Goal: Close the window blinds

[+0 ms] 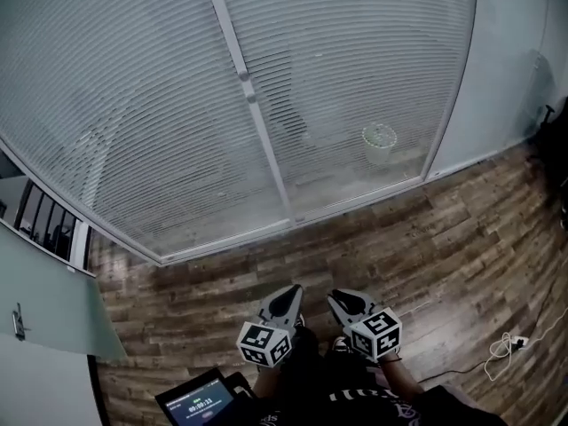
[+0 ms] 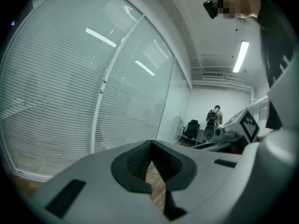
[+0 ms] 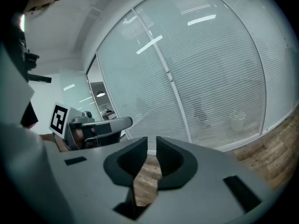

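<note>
White slatted blinds (image 1: 133, 105) hang lowered over both glass panes, split by a white upright bar (image 1: 253, 105); dim shapes show through the slats. They also fill the left gripper view (image 2: 56, 92) and the right gripper view (image 3: 215, 73). Both grippers are held low, close to the person's body and well short of the window. My left gripper (image 1: 291, 293) is shut with its jaw tips touching (image 2: 150, 146) and nothing in them. Beside it, my right gripper (image 1: 335, 296) holds nothing, and a narrow slit shows between its jaws (image 3: 151, 141).
Wooden floor (image 1: 399, 238) runs from my feet to the window sill. A white bin (image 1: 379, 142) stands behind the glass. A white cable (image 1: 506, 349) lies at the right, and a tablet screen (image 1: 202, 404) at the lower left. A person (image 2: 214, 118) stands far off.
</note>
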`<state>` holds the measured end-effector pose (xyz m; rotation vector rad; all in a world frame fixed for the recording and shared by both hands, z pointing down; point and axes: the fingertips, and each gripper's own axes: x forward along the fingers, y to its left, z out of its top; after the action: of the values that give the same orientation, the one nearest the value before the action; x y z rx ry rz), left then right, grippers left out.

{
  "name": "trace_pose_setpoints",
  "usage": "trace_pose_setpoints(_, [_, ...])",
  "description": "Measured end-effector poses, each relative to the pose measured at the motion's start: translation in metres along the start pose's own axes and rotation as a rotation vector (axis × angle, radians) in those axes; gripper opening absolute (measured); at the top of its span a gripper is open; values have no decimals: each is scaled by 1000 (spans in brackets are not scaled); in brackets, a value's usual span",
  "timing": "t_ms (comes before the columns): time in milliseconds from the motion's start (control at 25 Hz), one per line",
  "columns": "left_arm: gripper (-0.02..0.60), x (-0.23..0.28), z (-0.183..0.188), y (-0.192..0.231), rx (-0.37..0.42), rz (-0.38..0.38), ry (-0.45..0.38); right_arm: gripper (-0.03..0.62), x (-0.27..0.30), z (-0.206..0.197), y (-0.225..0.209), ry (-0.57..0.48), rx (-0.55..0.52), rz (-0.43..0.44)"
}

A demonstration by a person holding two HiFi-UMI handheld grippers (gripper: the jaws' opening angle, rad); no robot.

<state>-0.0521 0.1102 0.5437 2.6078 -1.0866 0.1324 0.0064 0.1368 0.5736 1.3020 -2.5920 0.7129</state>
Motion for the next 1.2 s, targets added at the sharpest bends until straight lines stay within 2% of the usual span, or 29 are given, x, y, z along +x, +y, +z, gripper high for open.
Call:
trace_pose_setpoints(200, [5,-33,-3,-19,15,-6,-2,54,-10,-2,29,-28,-5,40])
trace_pose_setpoints(480, [5,-84,2,-2,53,-14,-27,54,-2,-6,79,-49,-20,36])
trace_pose_setpoints(720, [5,-161,-27,6,114,-79,26,54,14,-38,147,-71,85,47])
trace_pose_setpoints(920, [5,-223,-50,28,87,-86,52,54,26,-74,208,-42,97,39])
trace_pose_setpoints(1200, [5,-266,-56,41,61,-91,13,55,28,-85,248,-54,68,18])
